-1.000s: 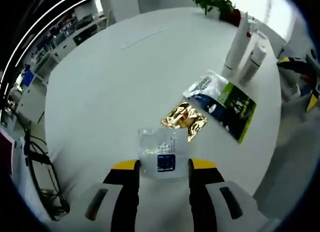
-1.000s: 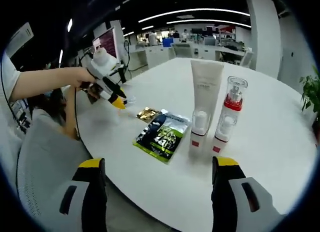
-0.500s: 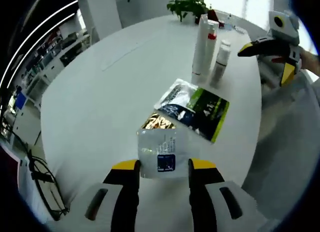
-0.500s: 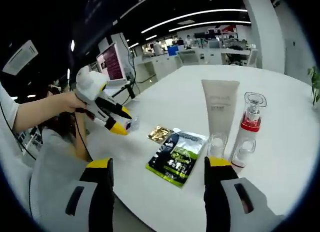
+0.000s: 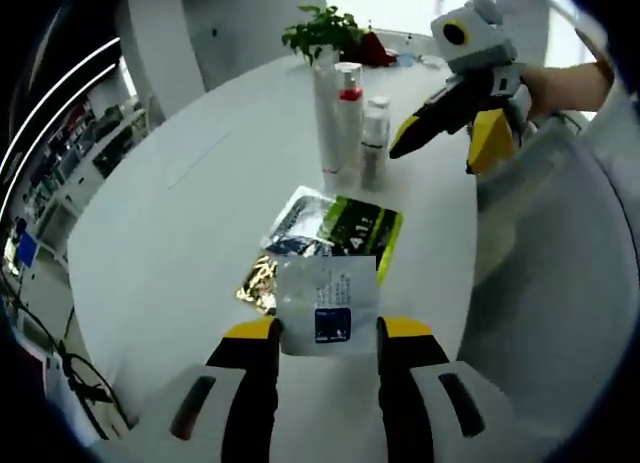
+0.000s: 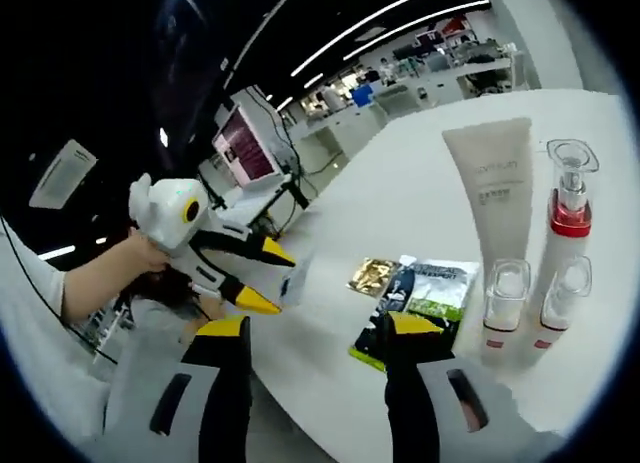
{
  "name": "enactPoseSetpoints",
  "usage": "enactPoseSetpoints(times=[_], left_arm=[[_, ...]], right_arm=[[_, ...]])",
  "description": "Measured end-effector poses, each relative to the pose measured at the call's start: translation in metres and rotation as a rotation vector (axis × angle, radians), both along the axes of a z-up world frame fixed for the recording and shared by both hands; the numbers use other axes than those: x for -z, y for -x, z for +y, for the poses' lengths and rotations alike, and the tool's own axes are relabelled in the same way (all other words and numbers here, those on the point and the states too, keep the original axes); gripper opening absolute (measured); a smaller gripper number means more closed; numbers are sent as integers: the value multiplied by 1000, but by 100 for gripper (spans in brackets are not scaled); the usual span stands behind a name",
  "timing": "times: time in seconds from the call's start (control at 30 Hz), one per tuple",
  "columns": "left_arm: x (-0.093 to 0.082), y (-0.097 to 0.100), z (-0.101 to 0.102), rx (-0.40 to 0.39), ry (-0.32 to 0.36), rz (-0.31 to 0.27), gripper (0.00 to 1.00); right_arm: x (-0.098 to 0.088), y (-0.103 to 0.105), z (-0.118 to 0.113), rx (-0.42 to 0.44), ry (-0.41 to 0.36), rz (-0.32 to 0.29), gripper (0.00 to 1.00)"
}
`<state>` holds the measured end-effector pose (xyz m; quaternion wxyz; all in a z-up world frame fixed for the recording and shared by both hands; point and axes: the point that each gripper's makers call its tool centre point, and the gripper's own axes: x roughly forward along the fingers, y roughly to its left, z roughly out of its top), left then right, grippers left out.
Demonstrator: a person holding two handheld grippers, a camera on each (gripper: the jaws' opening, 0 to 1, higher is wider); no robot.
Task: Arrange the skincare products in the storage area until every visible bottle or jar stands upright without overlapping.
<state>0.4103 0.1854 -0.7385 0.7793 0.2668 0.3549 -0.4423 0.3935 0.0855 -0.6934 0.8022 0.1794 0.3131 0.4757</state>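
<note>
Gripping flat clear plastic sachet [image 5: 327, 305], left gripper [image 5: 327, 335] jaws clamped

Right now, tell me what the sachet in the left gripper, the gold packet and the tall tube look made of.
Sachet in the left gripper: thin clear plastic film, since the table shows through it. Gold packet: likely metallic foil, with a crinkled mirror shine. Tall tube: probably soft matte plastic, opaque white with a flat crimped top.
</note>
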Motion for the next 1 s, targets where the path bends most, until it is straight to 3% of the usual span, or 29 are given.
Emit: enactPoseSetpoints(times=[0.1, 0.33, 0.5, 1.0], left_arm=[[-4, 5, -6, 20, 8, -1, 36], [-3, 9, -10, 87, -31, -21, 36], [-6, 13, -12, 138, -65, -42, 37], [-12, 24, -23, 255, -100, -57, 38]], right_arm=[[3, -3, 8, -10, -13, 41, 37], [23, 0, 30, -85, 43, 135, 38], [32, -4, 47, -104, 20, 209, 37], [41, -4, 70, -119, -32, 298, 15]])
